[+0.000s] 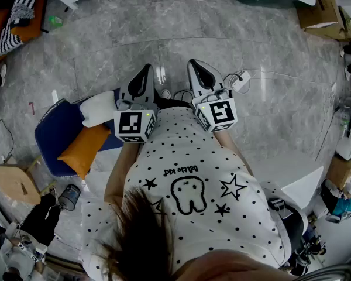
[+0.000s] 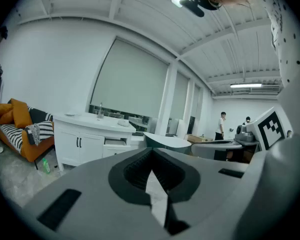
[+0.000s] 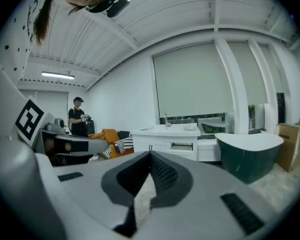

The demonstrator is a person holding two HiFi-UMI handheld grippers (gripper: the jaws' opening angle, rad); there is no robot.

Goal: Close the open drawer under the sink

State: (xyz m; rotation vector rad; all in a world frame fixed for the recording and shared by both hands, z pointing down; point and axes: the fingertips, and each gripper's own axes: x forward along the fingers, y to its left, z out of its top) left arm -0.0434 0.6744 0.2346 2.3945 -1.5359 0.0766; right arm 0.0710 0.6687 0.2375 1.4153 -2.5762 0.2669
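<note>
– While both tongs point out over the grey floor [image 1: 269, 98], are they open?
– No. The left tongs [image 2: 151, 152] have their two jaws pressed together at the tip. Nothing is between them.
– And the right tongs [image 3: 150, 155]?
– The same. Their jaws are together and they hold nothing.
– Where are they next to each other?
– Side by side, close but not touching. Each one has a cube with black squares at its back end, like the cube [image 1: 134, 125] on the left tongs.
– Where is the drawer?
– The drawer [image 2: 115, 143] is far out in front of both tongs, well apart from them. It sits in the white sink cabinet [image 2: 80, 144] and sticks out a little, so it is open.
– Which side of the tips is it?
– From the left tongs it is a bit to the left of the tip. From the right tongs it is a bit to the right of the tip.
– What else is near?
– A dark green tub [image 3: 250, 156] stands in front of the right tongs, off to their right. An orange sofa [image 2: 17, 129] is far to the left of the left tongs.
</note>
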